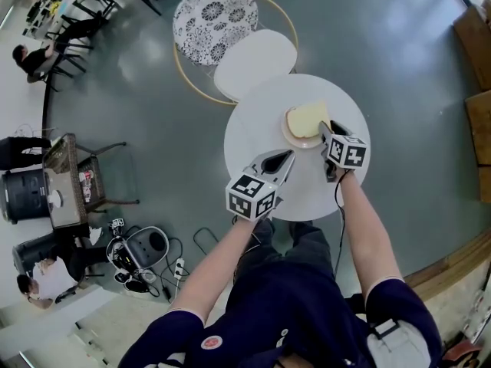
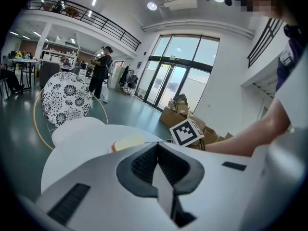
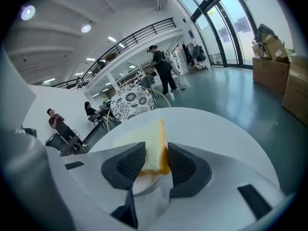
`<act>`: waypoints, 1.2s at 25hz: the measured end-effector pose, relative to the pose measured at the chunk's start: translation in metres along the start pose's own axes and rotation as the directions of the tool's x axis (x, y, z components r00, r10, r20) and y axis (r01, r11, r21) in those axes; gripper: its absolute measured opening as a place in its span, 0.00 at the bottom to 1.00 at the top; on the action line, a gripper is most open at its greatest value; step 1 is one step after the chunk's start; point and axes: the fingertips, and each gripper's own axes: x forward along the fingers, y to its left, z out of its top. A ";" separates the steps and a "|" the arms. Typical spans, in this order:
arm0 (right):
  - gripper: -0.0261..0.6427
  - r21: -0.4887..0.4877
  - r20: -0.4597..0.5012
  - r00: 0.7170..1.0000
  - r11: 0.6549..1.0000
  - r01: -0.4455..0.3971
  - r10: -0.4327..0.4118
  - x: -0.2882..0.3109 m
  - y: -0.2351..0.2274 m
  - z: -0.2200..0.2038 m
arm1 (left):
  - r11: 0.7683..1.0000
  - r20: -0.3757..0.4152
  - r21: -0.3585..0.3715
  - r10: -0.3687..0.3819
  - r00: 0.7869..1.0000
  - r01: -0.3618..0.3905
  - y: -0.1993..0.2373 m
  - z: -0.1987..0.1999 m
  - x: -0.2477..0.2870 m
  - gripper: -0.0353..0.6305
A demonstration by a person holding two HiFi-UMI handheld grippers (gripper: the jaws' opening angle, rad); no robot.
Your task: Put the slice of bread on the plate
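Observation:
A slice of bread [image 1: 308,118] with a golden crust stands tilted on edge, its lower edge on a small round plate [image 1: 290,138] on the white round table [image 1: 253,152]. My right gripper [image 1: 326,133] is at the slice's right end. In the right gripper view the bread [image 3: 154,150] sits between the dark pads [image 3: 130,166] of my right gripper [image 3: 155,165], with a thin gap at the right pad, over the plate [image 3: 144,184]. My left gripper [image 1: 284,159] hovers over the table's near side, jaws together and empty [image 2: 156,150]. From it I see the bread [image 2: 127,142] beyond.
Behind the table stands a hoop-framed chair with a patterned cushion [image 1: 215,21] and a white seat [image 1: 255,64]. Cardboard boxes [image 2: 185,114] lie by the glass doors. People stand and sit at the far left [image 1: 31,56]. The table's edge curves close on my right.

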 end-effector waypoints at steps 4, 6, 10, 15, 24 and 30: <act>0.22 -0.041 -0.019 1.000 0.999 0.011 -0.012 0.001 -0.001 0.000 | 1.000 0.005 -0.001 -0.007 1.000 0.007 -0.002 0.003 0.001 0.06; 0.22 -0.061 -0.027 0.999 0.998 0.019 -0.021 0.002 -0.001 0.001 | 1.000 0.008 0.002 -0.012 1.000 0.012 -0.001 0.005 0.003 0.06; 0.22 -0.066 0.003 0.999 0.997 0.036 -0.036 -0.011 0.004 0.011 | 1.000 0.012 0.009 -0.021 1.000 0.021 -0.001 0.009 0.001 0.06; 0.22 -0.064 0.078 0.995 0.996 -0.056 0.061 -0.044 0.036 0.038 | 0.999 0.039 0.019 -0.047 0.998 0.046 -0.009 0.023 0.002 0.06; 0.10 -0.197 0.203 0.963 0.971 -0.138 0.178 -0.105 0.099 0.087 | 0.996 0.072 0.048 -0.084 0.994 0.081 -0.024 0.049 -0.016 0.06; 0.05 -0.204 0.279 0.940 0.968 -0.144 0.199 -0.141 0.127 0.099 | 0.991 0.080 0.080 -0.112 0.991 0.106 -0.037 0.063 -0.035 0.06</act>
